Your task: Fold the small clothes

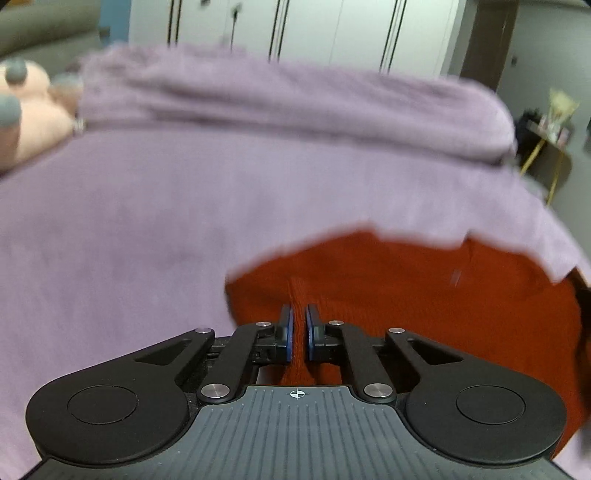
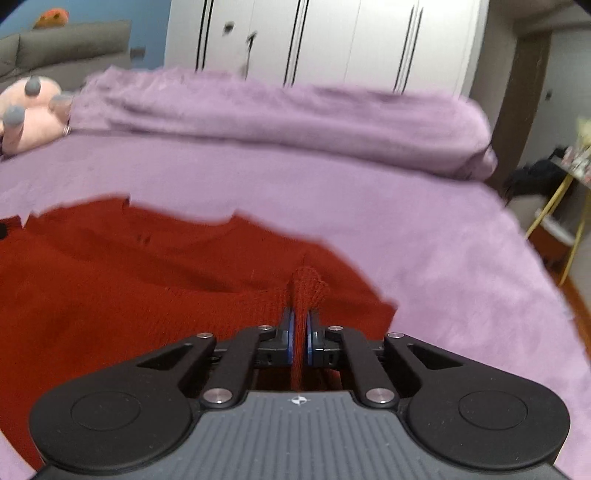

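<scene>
**Both grippers pinching red knit on the bed**

Red knit garment lies spread on the near part of a lilac bedspread. Left gripper narrow, jaws clamped on a raised ridge of the knit near its left edge. Right gripper likewise narrow, pinching a bunched fold near the right edge. Rolled lilac blanket at far side; pink plush toy far left. Frames blurred.

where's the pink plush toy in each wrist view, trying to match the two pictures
Left wrist view: the pink plush toy lies at the far left edge, partly cut off, beside the folded purple blanket.
Right wrist view: the toy sits at the upper left, further inside the frame, next to the same blanket.
Shared landmark: the white wardrobe doors behind the bed.
</scene>
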The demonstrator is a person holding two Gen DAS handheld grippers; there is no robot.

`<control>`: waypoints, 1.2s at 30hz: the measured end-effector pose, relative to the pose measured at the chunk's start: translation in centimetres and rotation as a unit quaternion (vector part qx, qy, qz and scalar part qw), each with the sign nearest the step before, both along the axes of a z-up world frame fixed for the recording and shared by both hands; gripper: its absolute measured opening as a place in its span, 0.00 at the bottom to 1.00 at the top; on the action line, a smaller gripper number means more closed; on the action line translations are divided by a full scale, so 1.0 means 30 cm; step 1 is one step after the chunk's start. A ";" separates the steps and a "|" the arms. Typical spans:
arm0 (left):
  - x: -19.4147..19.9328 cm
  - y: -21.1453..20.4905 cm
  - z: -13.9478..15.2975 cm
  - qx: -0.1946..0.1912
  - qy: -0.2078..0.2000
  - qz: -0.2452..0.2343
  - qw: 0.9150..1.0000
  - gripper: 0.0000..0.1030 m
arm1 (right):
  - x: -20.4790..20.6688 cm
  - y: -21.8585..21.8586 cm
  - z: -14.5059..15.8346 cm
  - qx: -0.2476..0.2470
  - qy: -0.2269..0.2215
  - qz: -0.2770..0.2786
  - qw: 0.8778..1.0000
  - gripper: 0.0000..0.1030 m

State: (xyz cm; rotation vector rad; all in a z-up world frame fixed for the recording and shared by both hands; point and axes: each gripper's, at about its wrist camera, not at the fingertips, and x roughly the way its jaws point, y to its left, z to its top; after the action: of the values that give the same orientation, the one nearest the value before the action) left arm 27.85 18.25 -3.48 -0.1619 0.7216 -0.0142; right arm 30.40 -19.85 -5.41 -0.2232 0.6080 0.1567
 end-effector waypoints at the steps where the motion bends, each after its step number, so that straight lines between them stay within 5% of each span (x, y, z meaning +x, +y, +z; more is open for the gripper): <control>1: 0.011 0.001 0.040 0.003 -0.017 0.007 1.000 0.09 | 0.010 0.000 0.024 -0.001 -0.017 -0.009 1.000 0.04; 7: 0.195 -0.028 0.147 0.067 -0.087 0.094 0.989 0.02 | 0.224 0.033 0.063 -0.020 -0.052 -0.084 0.995 0.04; 11: 0.296 -0.032 0.080 0.048 -0.040 0.119 0.991 0.03 | 0.339 0.052 -0.002 -0.020 -0.042 -0.112 0.993 0.05; 13: 0.274 -0.041 0.047 0.019 -0.032 0.100 0.994 0.17 | 0.356 0.051 -0.035 -0.032 -0.031 -0.131 0.990 0.17; 14: 0.250 -0.052 0.033 0.008 -0.031 0.083 0.996 0.38 | 0.346 0.046 -0.042 -0.015 -0.026 -0.133 0.991 0.19; 15: 0.224 -0.070 0.019 0.003 -0.032 0.065 0.997 0.52 | 0.328 0.047 -0.051 0.008 -0.023 -0.125 0.992 0.20; 21: 0.146 -0.248 -0.084 -0.059 -0.025 -0.011 0.998 0.59 | 0.153 0.252 -0.096 0.107 0.004 0.058 0.993 0.20; 25: 0.186 -0.341 -0.188 0.014 0.008 -0.009 1.000 0.61 | 0.110 0.392 -0.182 0.021 -0.004 0.110 0.994 0.21; 29: 0.200 -0.270 -0.215 0.063 -0.007 0.036 0.997 0.70 | 0.178 0.267 -0.218 -0.067 -0.042 0.026 0.997 0.22; 31: 0.207 -0.213 -0.222 0.064 0.000 0.073 0.995 0.69 | 0.213 0.155 -0.216 -0.045 -0.039 -0.017 0.998 0.35; 36: 0.176 -0.117 -0.225 0.059 0.018 0.120 0.991 0.67 | 0.207 0.095 -0.189 -0.024 -0.021 -0.065 0.997 0.43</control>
State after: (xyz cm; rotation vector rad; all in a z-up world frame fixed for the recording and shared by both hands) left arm 33.12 14.72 -10.23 -0.1356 0.7336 0.2602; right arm 36.60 -17.01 -11.08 -0.2327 0.5825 0.0123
